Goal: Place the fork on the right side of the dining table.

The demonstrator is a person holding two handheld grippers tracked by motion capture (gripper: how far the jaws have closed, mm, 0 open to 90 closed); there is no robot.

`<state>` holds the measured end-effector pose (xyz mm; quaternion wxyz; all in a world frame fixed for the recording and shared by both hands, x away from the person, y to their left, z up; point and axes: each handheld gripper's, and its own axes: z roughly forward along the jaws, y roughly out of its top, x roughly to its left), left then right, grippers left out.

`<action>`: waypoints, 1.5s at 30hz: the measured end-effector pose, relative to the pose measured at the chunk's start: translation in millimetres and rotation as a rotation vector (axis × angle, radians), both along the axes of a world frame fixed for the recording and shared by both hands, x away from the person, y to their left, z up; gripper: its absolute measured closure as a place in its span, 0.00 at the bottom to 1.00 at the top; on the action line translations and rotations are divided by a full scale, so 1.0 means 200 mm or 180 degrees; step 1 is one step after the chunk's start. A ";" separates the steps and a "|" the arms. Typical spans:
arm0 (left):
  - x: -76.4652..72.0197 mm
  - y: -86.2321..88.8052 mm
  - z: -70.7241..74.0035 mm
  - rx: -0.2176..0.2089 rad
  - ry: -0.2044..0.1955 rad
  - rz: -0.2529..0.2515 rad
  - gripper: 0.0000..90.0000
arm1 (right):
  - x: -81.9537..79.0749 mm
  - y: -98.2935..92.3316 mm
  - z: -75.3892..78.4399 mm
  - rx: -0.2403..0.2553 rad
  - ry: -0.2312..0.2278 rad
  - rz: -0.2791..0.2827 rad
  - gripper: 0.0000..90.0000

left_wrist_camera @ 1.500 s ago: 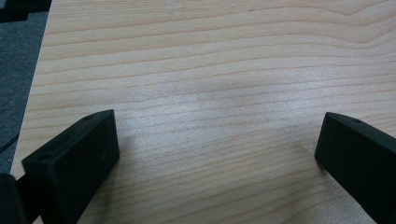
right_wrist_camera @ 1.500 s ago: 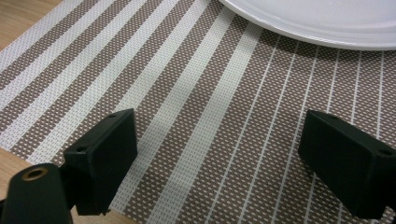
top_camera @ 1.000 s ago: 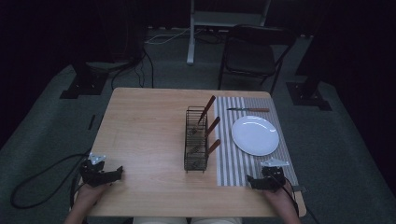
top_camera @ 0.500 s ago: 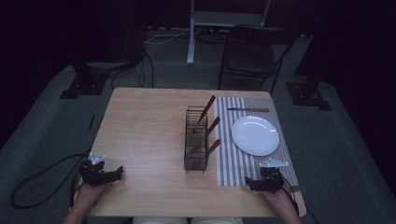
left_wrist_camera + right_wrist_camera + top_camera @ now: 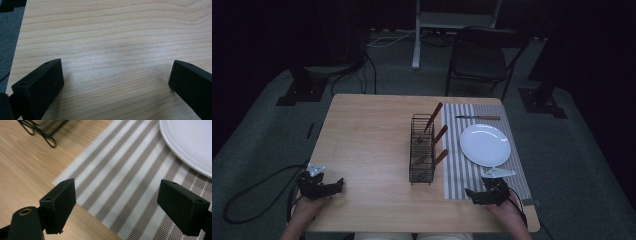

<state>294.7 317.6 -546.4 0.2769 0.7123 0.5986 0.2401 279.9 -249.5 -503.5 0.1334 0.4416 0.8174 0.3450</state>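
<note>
Comparing this moment with the second before it, I find almost nothing changed: my right gripper (image 5: 475, 194) has crept a touch toward 9 o'clock along the near end of the brown-and-white striped placemat (image 5: 462, 175), while my left gripper (image 5: 331, 187) stays parked on the pale wooden table (image 5: 367, 145) at about 8 o'clock. Both claws are spread wide with nothing between the jaws; the left gripper view has bare wood grain under them, the right gripper view the placemat's near corner. I judge the work has not started and that small creep is only a settling before a reach. Just beyond the right gripper, at 1 o'clock from it, sits the round white plate (image 5: 485, 145) on the placemat. At 11 o'clock from that gripper stands the black wire cutlery rack (image 5: 422, 150), holding three wooden-handled utensils (image 5: 439, 135) that lean out toward the plate. Farthest off, a wooden-handled knife (image 5: 477, 117) lies across the placemat's far end, beyond the plate.
</note>
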 end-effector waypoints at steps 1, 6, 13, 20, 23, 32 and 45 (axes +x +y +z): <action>0.00 0.00 0.00 0.0000 0.0000 0.0000 0.00 | 0.00 0.02 0.03 0.0022 -0.0010 0.0044 0.17; 0.00 0.00 0.00 0.0001 0.0001 -0.0001 0.00 | -0.01 0.06 0.09 0.0096 -0.0112 0.0137 0.18; 0.00 0.00 0.00 0.0005 0.0004 -0.0003 0.00 | -0.04 0.16 0.23 0.0240 -0.0313 0.0331 0.22; 0.00 0.00 0.00 0.0005 0.0003 -0.0004 0.00 | -0.04 0.23 0.31 0.0351 -0.0427 0.0445 0.24; 0.00 0.00 0.00 0.0004 0.0003 -0.0004 0.00 | -0.03 0.27 0.34 0.0396 -0.0441 0.0496 0.26; 0.00 0.00 0.00 0.0005 0.0003 -0.0004 0.00 | -0.01 0.34 0.38 0.0444 -0.0505 0.0505 0.31; 0.00 0.00 0.00 0.0004 -0.0001 -0.0003 0.00 | 0.04 0.45 0.43 0.0515 -0.0577 0.0353 0.46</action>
